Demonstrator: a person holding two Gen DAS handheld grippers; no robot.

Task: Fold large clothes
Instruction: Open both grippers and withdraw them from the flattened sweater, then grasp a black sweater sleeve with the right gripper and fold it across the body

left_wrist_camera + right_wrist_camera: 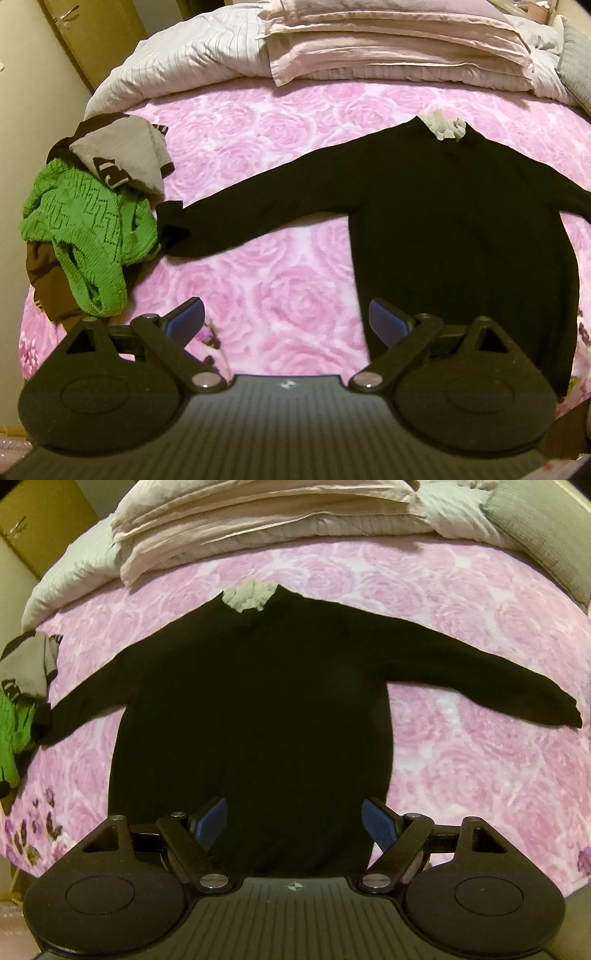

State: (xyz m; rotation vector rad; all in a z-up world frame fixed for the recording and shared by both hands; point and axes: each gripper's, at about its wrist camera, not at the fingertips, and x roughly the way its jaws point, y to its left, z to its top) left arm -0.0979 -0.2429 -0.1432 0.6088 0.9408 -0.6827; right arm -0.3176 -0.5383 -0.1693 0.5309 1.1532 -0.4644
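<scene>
Lay flat on the pink rose-print bedspread [461, 602]: a black long-sleeved sweater [255, 701], both sleeves spread out, pale collar [249, 596] toward the folded bedding [258, 520]. Hovered over the sweater's hem: the right gripper [293, 823], jaws wide, blue pads [210, 825] clear of the knit, nothing clamped. Seemed to fall within the sweater's width at the hem, one pad near each side edge. Hung just past the sweater's left side edge: the left gripper [286, 325], jaws likewise wide and empty, its right-hand pad [388, 323] over the black edge, its other pad over bare bedspread [258, 147]. Reached from the sweater [461, 229] toward a heap at the bed's edge: the left sleeve, its cuff touching a green knit garment [85, 229]. Sat on that heap: a grey garment with dark trim [125, 155], with something brown beneath.

Cut off in the left wrist view: the sweater's right sleeve. Hidden behind the right gripper's body: the hem's lower edge. Swallowed by the dark fabric: any seam or knit texture. Partly shown beyond the sweater's collar: a stack of pale pink folded bedding [399, 48] on a white quilt [192, 59].
</scene>
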